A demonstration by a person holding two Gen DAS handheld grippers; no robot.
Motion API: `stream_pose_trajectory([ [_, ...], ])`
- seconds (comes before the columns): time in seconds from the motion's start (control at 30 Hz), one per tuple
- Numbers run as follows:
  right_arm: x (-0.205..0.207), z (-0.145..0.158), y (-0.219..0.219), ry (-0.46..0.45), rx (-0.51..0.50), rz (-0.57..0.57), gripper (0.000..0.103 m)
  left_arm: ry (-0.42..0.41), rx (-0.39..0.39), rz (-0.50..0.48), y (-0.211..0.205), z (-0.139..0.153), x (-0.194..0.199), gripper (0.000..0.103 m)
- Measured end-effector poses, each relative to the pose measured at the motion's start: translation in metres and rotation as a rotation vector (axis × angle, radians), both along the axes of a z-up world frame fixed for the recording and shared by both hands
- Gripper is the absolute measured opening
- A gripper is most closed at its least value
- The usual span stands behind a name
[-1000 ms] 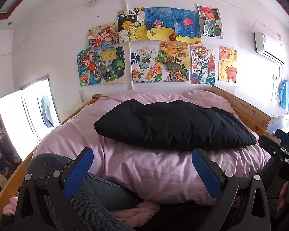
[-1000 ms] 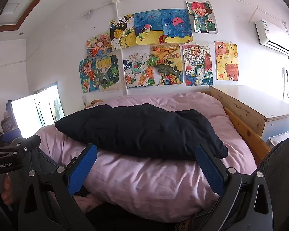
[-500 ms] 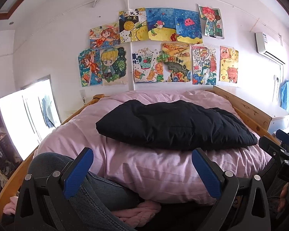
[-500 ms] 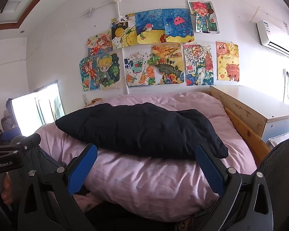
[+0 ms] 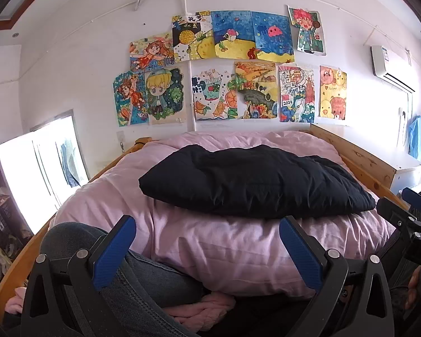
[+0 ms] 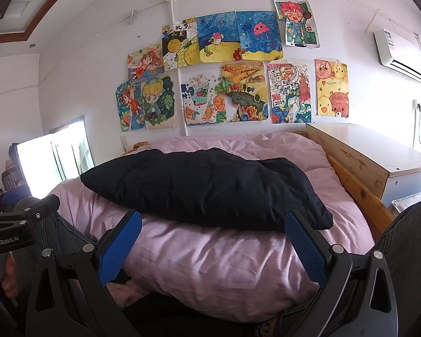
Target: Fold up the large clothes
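Note:
A black padded garment [image 5: 252,181] lies bunched in a flat heap on top of a pink quilt [image 5: 227,247] on the bed; it also shows in the right wrist view [image 6: 205,188]. My left gripper [image 5: 207,244] is open and empty, held low in front of the quilt's near edge, short of the garment. My right gripper [image 6: 213,241] is open and empty at about the same distance. The right gripper's body [image 5: 407,224] shows at the right edge of the left wrist view, and the left gripper's body [image 6: 11,224] at the left edge of the right wrist view.
The person's jeans-clad knees [image 5: 103,264] are at the near edge of the bed. A wooden bed frame rail [image 6: 359,193] runs along the right, with a white-topped wooden cabinet [image 6: 373,151] beyond it. Drawings [image 5: 238,73] cover the wall behind. A bright window [image 5: 42,168] is at left.
Both views have shifted very slightly; the garment and quilt lie as before. Both grippers stay open.

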State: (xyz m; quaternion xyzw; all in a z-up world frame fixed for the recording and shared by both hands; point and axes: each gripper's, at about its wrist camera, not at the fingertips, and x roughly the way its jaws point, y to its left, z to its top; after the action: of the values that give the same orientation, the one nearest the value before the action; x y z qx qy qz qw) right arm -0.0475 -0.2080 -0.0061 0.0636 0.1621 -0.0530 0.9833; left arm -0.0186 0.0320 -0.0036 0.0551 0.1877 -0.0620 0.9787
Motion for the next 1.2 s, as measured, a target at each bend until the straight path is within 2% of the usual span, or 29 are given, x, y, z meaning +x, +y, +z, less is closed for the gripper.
stream_pose_trajectory([
  [1.2, -0.0008, -0.0030, -0.0028, -0.001, 0.008, -0.005, 0.100, -0.004, 0.003, -0.003, 0.0019, 0.0004, 0.0014, 0.103],
])
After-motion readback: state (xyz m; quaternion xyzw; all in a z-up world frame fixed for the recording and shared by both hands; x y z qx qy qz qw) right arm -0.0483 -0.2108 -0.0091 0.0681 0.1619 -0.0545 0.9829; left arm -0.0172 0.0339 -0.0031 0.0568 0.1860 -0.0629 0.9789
